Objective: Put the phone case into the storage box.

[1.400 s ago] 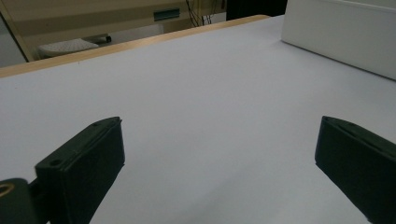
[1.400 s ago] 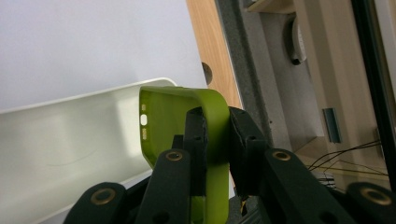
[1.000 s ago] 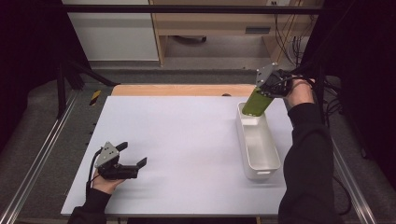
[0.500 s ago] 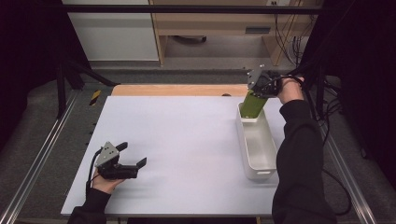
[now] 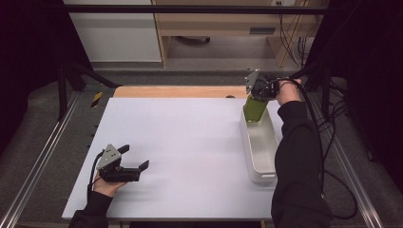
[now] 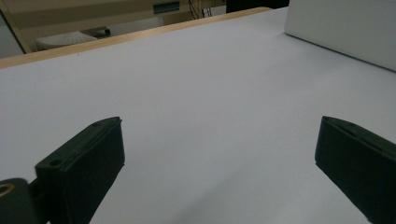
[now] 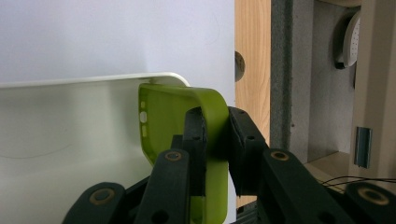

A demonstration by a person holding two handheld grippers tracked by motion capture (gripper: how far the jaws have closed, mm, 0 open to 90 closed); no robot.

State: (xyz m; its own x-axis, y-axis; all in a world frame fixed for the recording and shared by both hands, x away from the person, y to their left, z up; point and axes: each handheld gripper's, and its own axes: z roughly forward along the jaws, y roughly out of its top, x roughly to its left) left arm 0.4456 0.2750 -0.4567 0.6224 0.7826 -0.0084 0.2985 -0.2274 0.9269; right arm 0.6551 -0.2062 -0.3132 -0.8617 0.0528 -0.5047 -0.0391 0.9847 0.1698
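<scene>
A lime-green phone case (image 5: 255, 109) hangs over the far end of a long white tray (image 5: 263, 154) at the table's right side. My right gripper (image 5: 259, 97) is shut on the case's edge. In the right gripper view the case (image 7: 177, 112) has its hollow inside facing left, its wall pinched between the two black jaws, and its far tip is just inside the tray's rim (image 7: 84, 80). Low at the near left of the white table (image 5: 180, 142), my left gripper (image 5: 134, 157) is open and holds nothing. The left gripper view has its jaws wide apart over bare table (image 6: 210, 93).
A wooden strip (image 5: 176, 91) borders the table's far edge. Metal rails (image 5: 43, 161) run along both sides. Dark cables (image 5: 332, 114) hang to the right of the tray. A white cabinet and a wooden shelf (image 5: 214, 28) stand beyond the table.
My right gripper has carried the green case left and down, from above the tray's right side to its far end. The left gripper has stayed put.
</scene>
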